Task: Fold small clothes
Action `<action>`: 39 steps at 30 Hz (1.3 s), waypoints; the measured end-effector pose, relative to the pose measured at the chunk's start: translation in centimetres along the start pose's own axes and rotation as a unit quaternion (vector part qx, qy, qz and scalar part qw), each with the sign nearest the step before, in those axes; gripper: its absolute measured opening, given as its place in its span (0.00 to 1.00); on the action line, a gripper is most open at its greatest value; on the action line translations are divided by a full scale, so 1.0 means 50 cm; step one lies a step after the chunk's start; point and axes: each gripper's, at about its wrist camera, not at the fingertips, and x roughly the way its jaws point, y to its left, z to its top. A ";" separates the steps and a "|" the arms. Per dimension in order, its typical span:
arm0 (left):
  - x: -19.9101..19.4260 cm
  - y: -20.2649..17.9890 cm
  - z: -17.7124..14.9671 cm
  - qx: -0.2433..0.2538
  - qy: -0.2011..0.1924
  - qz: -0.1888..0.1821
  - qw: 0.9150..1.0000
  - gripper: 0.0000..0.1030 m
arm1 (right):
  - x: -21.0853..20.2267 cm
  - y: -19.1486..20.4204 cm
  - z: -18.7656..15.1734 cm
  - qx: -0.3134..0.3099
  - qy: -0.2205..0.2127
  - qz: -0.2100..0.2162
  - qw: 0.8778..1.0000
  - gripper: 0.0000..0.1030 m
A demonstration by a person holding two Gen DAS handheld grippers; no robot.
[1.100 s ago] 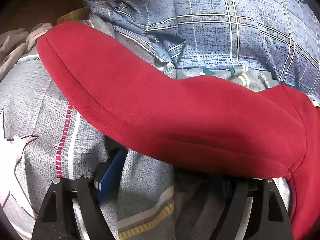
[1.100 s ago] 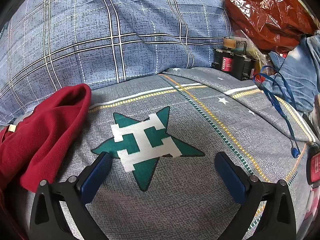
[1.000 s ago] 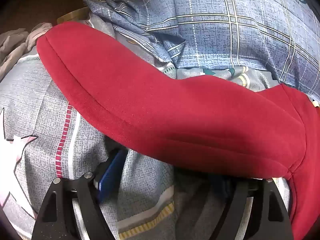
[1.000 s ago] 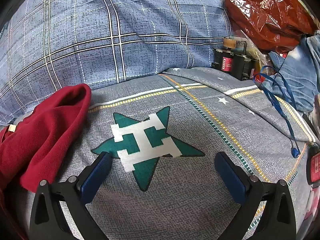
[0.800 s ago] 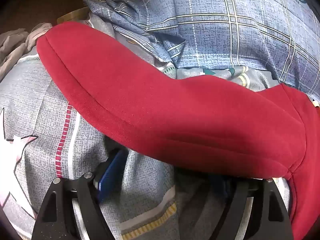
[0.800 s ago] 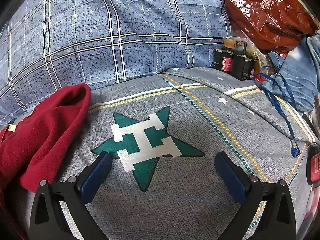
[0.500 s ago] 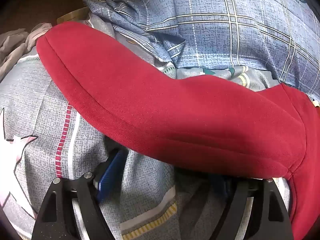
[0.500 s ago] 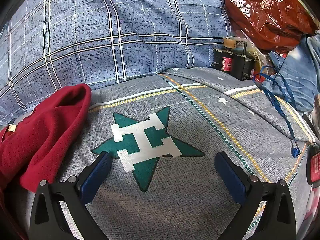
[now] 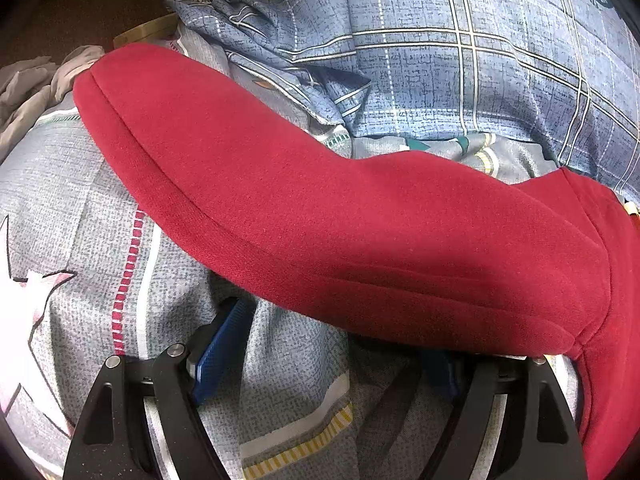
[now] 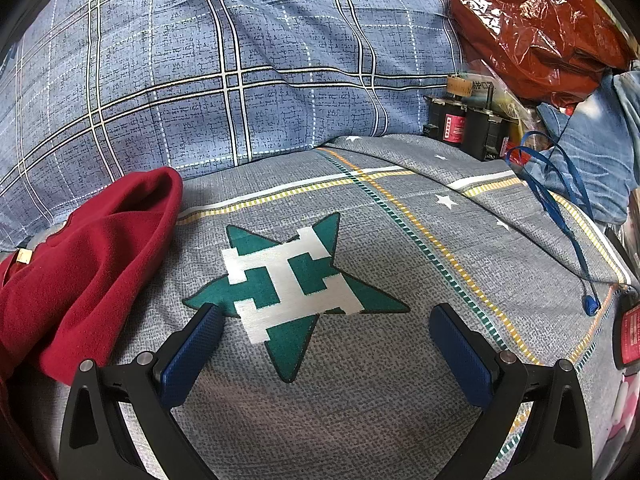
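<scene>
Red fleece garment [image 9: 360, 232] lies on the bed's grey star-print cover [image 10: 360, 400], stretched from far left to near right in the left wrist view, its near edge draped over the tips of the left tool [image 9: 332, 344]. Left tool: spread wide, nothing pinched; left blue pad [image 9: 218, 344] is visible, the right one sits in shadow under the cloth. Right tool [image 10: 324, 344]: also spread wide and empty, hovering over the green star print [image 10: 296, 280], with the garment's rounded end [image 10: 92, 264] just left of its left finger.

Risks, as I read them:
- Left tool shuts now, it may grab bed cover along with fleece, since the cover is bunched between the fingers. The fold would drag bedding.
- Fleece is thick and soft, so a shallow pinch could slip off mid-lift.
- Right tool is off the cloth; one-sided lift would twist the garment instead of folding it flat.
- Blue lanyard [image 10: 568, 216] and clutter far right could snag a wide swing.
</scene>
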 end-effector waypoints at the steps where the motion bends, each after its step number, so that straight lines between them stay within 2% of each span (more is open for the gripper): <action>1: -0.003 0.002 -0.001 -0.003 0.001 0.000 1.000 0.79 | 0.001 0.001 0.000 0.000 0.000 -0.001 1.000 1.00; 5: -0.035 0.000 -0.008 -0.016 0.006 0.004 1.000 0.78 | -0.001 0.004 0.000 0.000 0.008 -0.002 1.000 1.00; 8: -0.092 -0.004 -0.008 -0.020 -0.014 0.003 1.000 0.77 | -0.030 0.007 -0.019 0.012 0.025 0.006 1.000 1.00; 11: -0.162 -0.009 -0.009 -0.024 -0.049 -0.012 0.998 0.77 | -0.088 0.016 -0.050 0.027 0.033 0.065 0.997 0.99; 13: -0.220 -0.013 -0.017 -0.028 -0.076 -0.024 0.996 0.78 | -0.154 0.030 -0.069 0.021 0.009 0.088 0.996 1.00; 16: -0.285 -0.024 -0.032 -0.027 -0.094 -0.027 0.995 0.78 | -0.237 0.057 -0.086 0.001 -0.013 0.113 0.994 1.00; 19: -0.340 -0.035 -0.052 -0.021 -0.100 -0.041 0.994 0.78 | -0.326 0.101 -0.097 -0.009 -0.012 0.170 0.985 1.00; 23: -0.400 -0.037 -0.068 -0.016 -0.106 -0.057 0.993 0.78 | -0.424 0.169 -0.091 -0.041 -0.019 0.214 0.976 1.00; 25: -0.426 -0.037 -0.070 -0.010 -0.111 -0.058 0.992 0.78 | -0.473 0.204 -0.090 -0.062 -0.020 0.247 0.967 1.00; 27: -0.443 -0.034 -0.070 -0.006 -0.115 -0.060 0.992 0.78 | -0.526 0.236 -0.087 -0.080 -0.023 0.293 0.953 1.00; 29: -0.453 -0.033 -0.071 -0.005 -0.114 -0.061 0.992 0.78 | -0.571 0.265 -0.085 -0.100 -0.038 0.317 0.942 1.00; 33: -0.458 -0.027 -0.073 -0.008 -0.109 -0.060 0.992 0.78 | -0.603 0.325 -0.090 -0.137 -0.063 0.308 0.939 1.00; 39: -0.438 -0.025 -0.057 -0.007 -0.099 -0.042 0.994 0.78 | -0.546 0.410 -0.129 -0.160 -0.058 0.295 0.940 1.00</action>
